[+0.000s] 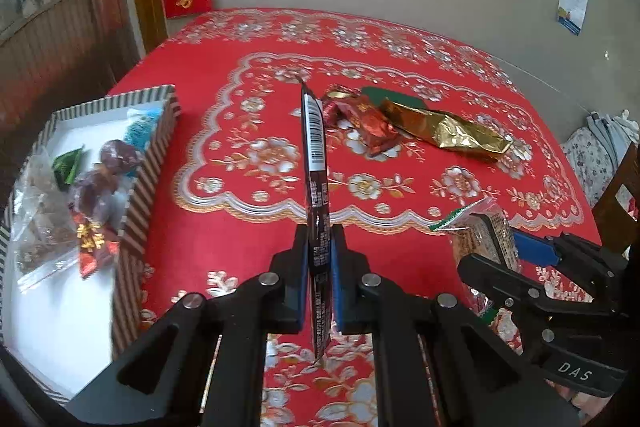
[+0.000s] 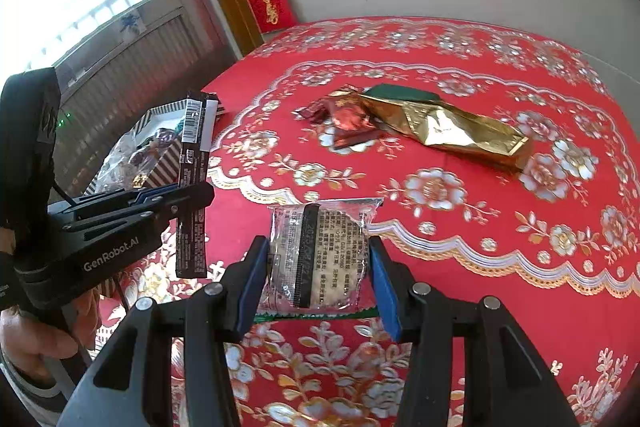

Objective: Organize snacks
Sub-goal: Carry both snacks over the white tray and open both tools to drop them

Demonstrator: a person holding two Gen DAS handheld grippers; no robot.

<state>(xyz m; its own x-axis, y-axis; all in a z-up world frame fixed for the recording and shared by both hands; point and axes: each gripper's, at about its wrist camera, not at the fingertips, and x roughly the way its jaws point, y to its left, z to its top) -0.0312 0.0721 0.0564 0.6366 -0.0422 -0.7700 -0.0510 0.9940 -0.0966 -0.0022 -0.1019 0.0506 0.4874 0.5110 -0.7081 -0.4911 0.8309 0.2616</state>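
Left gripper (image 1: 320,279): fingers pressed tight on dark snack bar (image 1: 316,155), bar edge-on above tabletop (image 1: 248,239), label print too small to read. Right gripper (image 2: 318,283): fingers closed against sides of clear biscuit packet (image 2: 320,255), lifted or resting unclear. Striped box (image 1: 148,163) at left, contents blurred, near part cut off. Gold pouch (image 2: 452,127) and red candy wrappers (image 2: 348,119) lie mid-table.

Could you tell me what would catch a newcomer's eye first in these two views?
Probably the left hand-held gripper, shut on a dark flat snack packet held edge-on above the red floral tablecloth. Next, the right hand-held gripper gripping a clear-wrapped round cracker pack. Beyond them a shiny gold bag lies mid-table, and a striped box of sweets sits at the left edge.
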